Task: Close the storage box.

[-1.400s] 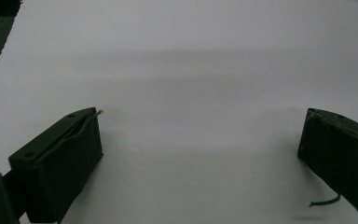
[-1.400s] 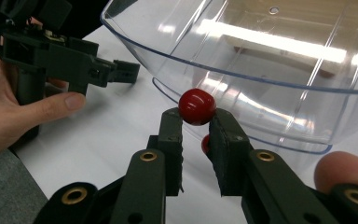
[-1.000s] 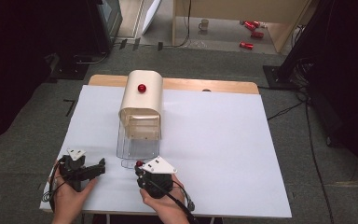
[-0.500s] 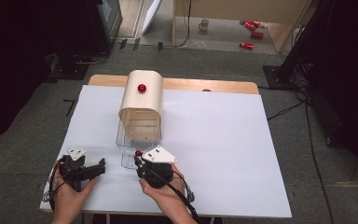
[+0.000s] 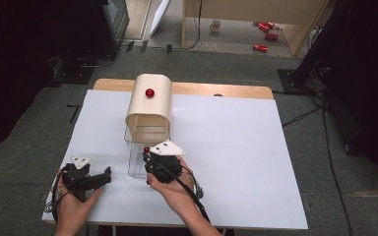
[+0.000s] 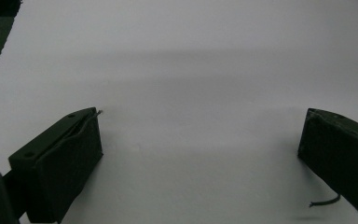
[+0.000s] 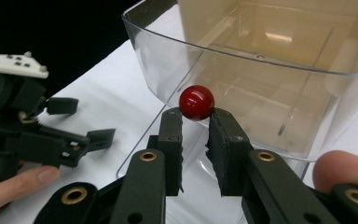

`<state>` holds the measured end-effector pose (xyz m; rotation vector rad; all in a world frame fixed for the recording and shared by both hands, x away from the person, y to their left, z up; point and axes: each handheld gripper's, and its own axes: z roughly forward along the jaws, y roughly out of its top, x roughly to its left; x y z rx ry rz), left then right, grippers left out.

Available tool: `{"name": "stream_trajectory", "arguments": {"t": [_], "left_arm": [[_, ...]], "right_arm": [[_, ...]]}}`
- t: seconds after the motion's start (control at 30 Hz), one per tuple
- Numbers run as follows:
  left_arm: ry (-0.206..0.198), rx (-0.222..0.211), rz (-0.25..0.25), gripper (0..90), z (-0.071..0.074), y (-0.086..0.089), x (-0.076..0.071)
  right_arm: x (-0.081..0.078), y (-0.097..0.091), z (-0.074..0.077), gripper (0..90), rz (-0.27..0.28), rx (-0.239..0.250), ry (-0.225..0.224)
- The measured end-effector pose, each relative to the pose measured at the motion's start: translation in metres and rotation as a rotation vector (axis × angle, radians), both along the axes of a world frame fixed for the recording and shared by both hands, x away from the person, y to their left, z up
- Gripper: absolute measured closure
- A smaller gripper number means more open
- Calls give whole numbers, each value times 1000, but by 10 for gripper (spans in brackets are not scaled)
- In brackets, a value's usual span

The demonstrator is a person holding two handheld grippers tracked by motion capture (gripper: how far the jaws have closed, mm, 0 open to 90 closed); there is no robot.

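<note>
Balls (image 7: 196,102): two (both red); drawer (image 7: 279,70): one

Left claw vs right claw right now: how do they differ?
The left claw stands wide open with nothing between its jaws, over bare white table; the right claw is shut on the red knob of the clear drawer. The left claw rests near the table's front left edge, apart from the box; the right claw is at the drawer's front. Both are black, two-jawed and hand-held.
</note>
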<state>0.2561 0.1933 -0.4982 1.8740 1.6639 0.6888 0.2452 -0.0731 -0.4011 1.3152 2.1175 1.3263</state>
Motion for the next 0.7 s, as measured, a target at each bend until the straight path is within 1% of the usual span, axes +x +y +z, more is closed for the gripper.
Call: {"name": "stream_trajectory", "arguments": {"t": [0.03, 0.07, 0.13, 0.17, 0.2, 0.43, 0.53, 0.67, 0.7], "left_arm": [[1, 0, 0, 0, 0, 0, 0], [1, 0, 0, 0, 0, 0, 0], [1, 0, 0, 0, 0, 0, 0], [1, 0, 0, 0, 0, 0, 0], [1, -1, 0, 0, 0, 0, 0], [0, 2, -1, 0, 0, 0, 0], [-3, 0, 0, 0, 0, 0, 0], [-2, 2, 0, 0, 0, 0, 0], [-4, -1, 2, 0, 0, 0, 0]], "right_arm": [[5, 0, 1, 759, -2, 1, 6], [5, 0, 1, 759, -2, 1, 6], [10, 0, 1, 759, -4, -1, 6], [14, 0, 1, 759, -7, -3, 7], [14, 0, 1, 759, -7, -3, 7], [31, 0, 3, 762, -17, 7, 29], [38, 0, 3, 761, -19, 4, 28], [47, 0, 2, 759, -33, 13, 32], [47, 0, 2, 759, -33, 13, 32]]}}
